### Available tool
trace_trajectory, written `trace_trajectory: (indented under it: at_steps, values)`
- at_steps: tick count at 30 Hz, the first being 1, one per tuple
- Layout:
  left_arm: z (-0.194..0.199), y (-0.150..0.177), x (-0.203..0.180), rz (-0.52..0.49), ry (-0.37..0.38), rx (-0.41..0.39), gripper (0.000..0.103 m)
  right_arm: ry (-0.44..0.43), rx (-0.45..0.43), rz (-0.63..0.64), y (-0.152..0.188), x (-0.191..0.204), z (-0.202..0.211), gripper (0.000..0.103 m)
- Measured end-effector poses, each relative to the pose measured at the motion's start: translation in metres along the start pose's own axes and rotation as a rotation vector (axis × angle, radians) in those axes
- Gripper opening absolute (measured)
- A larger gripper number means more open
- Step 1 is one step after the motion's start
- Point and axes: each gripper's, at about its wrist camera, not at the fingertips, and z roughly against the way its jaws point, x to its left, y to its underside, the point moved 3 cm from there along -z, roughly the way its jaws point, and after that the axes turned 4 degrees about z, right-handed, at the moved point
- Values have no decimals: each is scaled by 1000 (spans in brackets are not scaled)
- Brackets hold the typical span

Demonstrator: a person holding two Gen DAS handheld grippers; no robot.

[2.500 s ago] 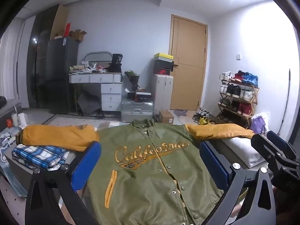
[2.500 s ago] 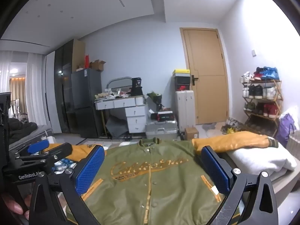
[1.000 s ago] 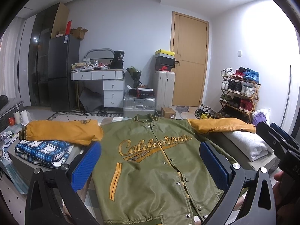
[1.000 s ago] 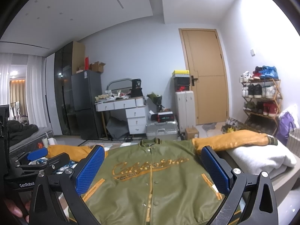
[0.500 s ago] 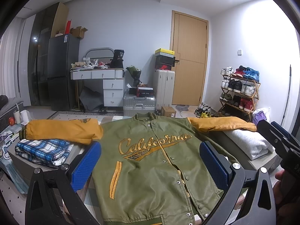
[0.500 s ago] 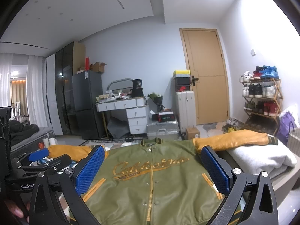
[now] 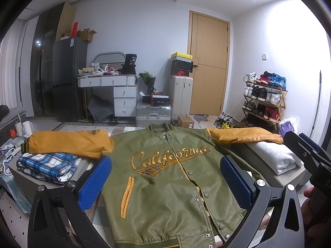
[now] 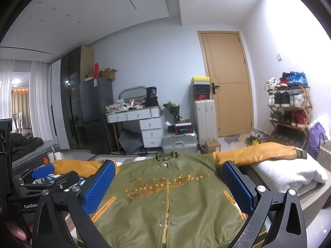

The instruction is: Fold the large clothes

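A green varsity jacket point(image 7: 165, 177) with yellow sleeves and "California" lettering lies flat, front up, on a low surface. It also shows in the right wrist view point(image 8: 167, 198). Its left sleeve point(image 7: 68, 142) rests over folded plaid cloth; its right sleeve point(image 7: 246, 136) lies over a folded grey garment. My left gripper point(image 7: 165, 179) is open and empty, held above the jacket's lower half. My right gripper point(image 8: 168, 186) is open and empty, above the jacket's hem. The right gripper also shows at the left view's right edge point(image 7: 310, 157), and the left gripper at the right view's left edge point(image 8: 41, 177).
Folded blue plaid cloth point(image 7: 47, 165) lies left of the jacket, a folded grey garment point(image 7: 271, 155) right of it. Behind stand a fridge point(image 7: 66, 78), white desk point(image 7: 115, 95), suitcases point(image 7: 180, 99), a door point(image 7: 206, 66) and a shoe rack point(image 7: 264, 101).
Both grippers have drawn back slightly from the jacket, so more of its hem shows in the left wrist view. The jacket has not moved. Both grippers stay open.
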Motion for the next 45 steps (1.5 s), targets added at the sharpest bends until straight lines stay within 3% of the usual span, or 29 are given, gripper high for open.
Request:
trace_trajectory:
  at_steps: [19,25,29,32,40,45]
  values:
    - [-9,4,-4,-23,-1,27,102,8,24,-13,0,-8,-8,103]
    - [-25,10,-8,-48,-11,53,102,26,71,-63,7,-35,-28,103]
    - [-44,17,-11,-80,-32,72,102,74,106,-152,8,-91,-47,103]
    - [-63,23,-12,-88,-35,114,102,170,163,-199,8,-150,-69,103]
    - [-106,35,-13,-104,-66,231,102,314,352,-591,27,-347,-136,103]
    - [-122,40,-19,-130,-86,280,102,385,450,-773,50,-430,-163,103]
